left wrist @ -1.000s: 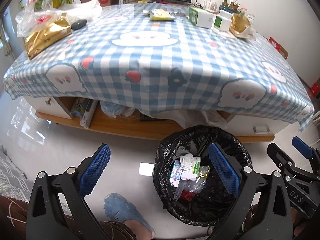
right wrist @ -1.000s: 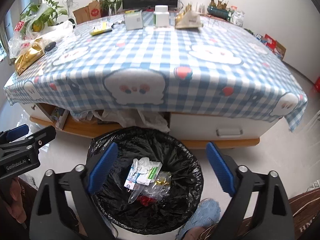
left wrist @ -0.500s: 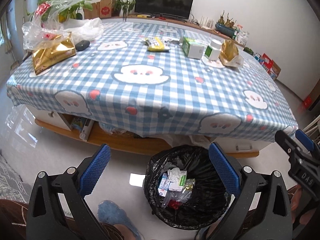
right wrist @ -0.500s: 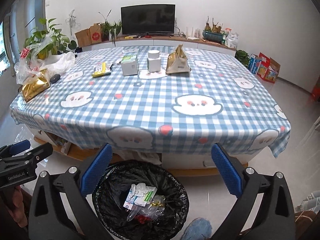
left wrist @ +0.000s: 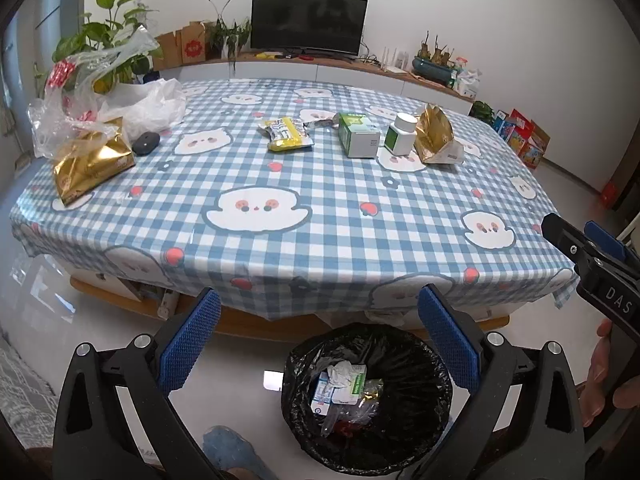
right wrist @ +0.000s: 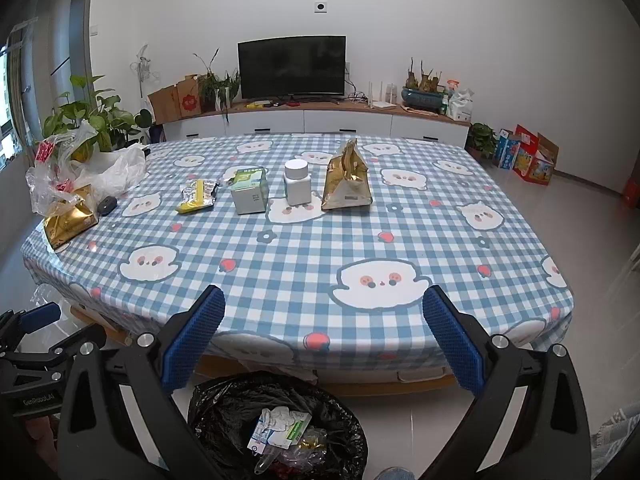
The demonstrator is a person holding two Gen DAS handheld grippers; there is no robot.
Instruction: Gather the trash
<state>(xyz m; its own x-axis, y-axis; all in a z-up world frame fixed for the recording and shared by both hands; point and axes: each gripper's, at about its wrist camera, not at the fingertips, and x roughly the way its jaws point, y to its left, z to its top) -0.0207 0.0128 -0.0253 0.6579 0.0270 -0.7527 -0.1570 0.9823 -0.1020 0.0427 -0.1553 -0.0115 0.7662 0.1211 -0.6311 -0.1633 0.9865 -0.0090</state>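
A black-lined trash bin (left wrist: 416, 344) (right wrist: 224, 408) stands on the floor at the table's near edge, with boxes and wrappers inside. On the checked tablecloth (left wrist: 320, 184) lie a yellow wrapper (left wrist: 286, 134) (right wrist: 197, 196), a green-white box (left wrist: 358, 135) (right wrist: 250, 190), a white bottle (left wrist: 401, 129) (right wrist: 297, 182), a gold bag (left wrist: 434, 134) (right wrist: 346, 180) and a second gold bag (left wrist: 90, 162) (right wrist: 68, 222) at the left. My left gripper (left wrist: 318, 326) and right gripper (right wrist: 322, 330) both hang open and empty above the bin, short of the table.
Clear plastic bags (left wrist: 100, 92) and a dark mouse (left wrist: 146, 143) sit at the table's left end by a plant (right wrist: 92, 120). A TV (right wrist: 292, 66) on a low cabinet lines the far wall. Coloured boxes (right wrist: 528, 156) stand on the floor at right.
Both grippers have risen and tilted up: the bin has slid down toward the bottom of each view and the whole tabletop and far wall have come into sight. Both stay open and empty.
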